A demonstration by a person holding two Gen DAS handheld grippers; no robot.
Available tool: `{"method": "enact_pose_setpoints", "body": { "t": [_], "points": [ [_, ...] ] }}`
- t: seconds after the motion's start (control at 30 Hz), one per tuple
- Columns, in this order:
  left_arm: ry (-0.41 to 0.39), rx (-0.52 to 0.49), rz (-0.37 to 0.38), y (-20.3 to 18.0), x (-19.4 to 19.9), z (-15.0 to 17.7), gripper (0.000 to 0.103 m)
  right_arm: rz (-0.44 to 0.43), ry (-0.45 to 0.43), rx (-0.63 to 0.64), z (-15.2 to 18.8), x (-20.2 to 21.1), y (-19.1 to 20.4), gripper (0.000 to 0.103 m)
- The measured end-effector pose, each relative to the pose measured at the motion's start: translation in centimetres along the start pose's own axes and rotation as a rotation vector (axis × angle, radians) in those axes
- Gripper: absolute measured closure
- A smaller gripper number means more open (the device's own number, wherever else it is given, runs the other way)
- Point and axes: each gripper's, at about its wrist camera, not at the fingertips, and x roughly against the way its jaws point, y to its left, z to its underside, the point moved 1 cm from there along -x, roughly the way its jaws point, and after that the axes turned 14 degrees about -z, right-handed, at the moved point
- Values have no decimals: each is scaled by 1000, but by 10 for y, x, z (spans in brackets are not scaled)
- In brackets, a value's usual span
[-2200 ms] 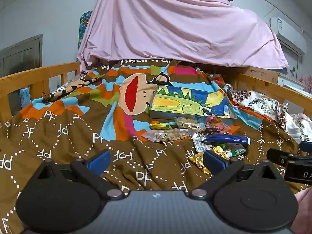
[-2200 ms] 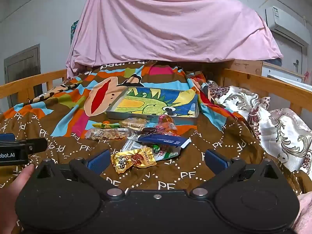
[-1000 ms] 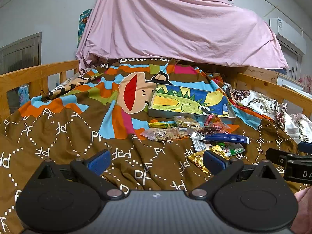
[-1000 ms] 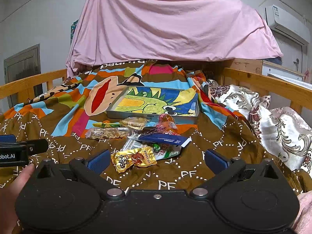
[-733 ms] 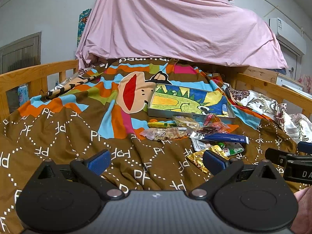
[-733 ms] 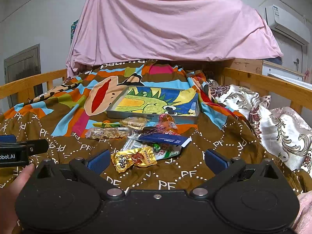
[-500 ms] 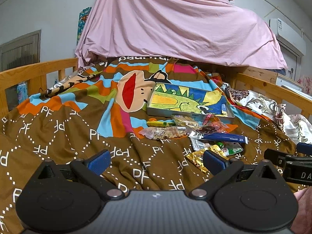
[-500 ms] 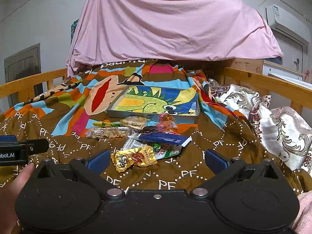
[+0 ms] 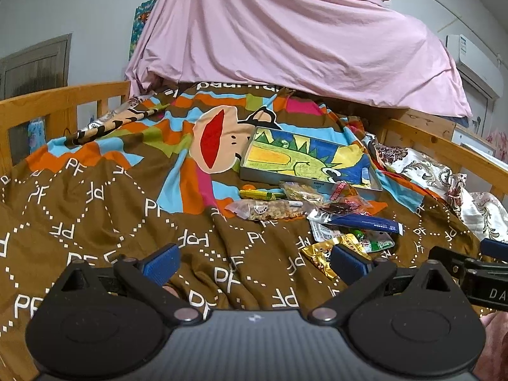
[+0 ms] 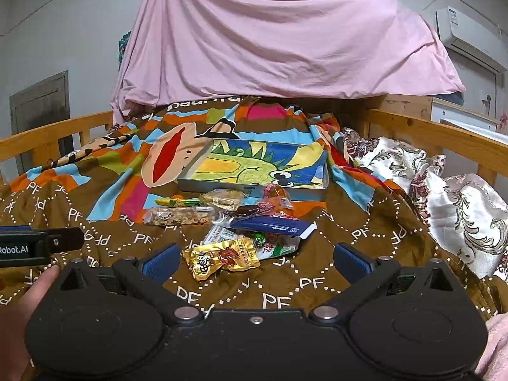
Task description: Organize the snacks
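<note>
1. Snacks – a loose pile of packets on the brown bedspread, just in front of the dinosaur-print tray.
2. Left gripper: jaws wide, holding nothing, short of the pile.
3. Right gripper: jaws wide, empty; the gold packet lies nearest, just ahead between its fingers.
4. Handling, as judged: light, crinkly, slippery film – contents likely crushable. Best pinched at a sealed edge, gently.
</note>
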Motion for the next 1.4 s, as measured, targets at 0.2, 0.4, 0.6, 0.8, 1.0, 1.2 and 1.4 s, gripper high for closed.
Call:
{"method": "enact_pose_setpoints", "body": {
  "t": [0.2, 0.4, 0.6, 0.8, 1.0, 1.2, 1.4],
  "points": [
    [21, 20, -3, 2, -5, -2, 0, -6, -27, -14, -4, 4, -5, 0],
    [32, 36, -13, 2, -12, -3, 0, -41, -28, -78, -15, -2, -19, 0],
    [42, 15, -8, -6, -30, -8, 0, -97, 16, -54, -30, -25, -38, 0],
    [55, -41, 50, -20, -53, -14, 0, -186, 88, -38, -45, -63, -67, 1],
    [43, -182, 149, -49, -80, -19, 0, -250, 180, 37, -53, -109, -90, 1],
    [49, -339, 264, -81, -108, -19, 0, -338, 230, 159, -54, -152, -105, 1],
    [87, -554, 412, -116, -139, -16, 0, -411, 279, 195, -52, -184, -126, 2]
  ]
}}
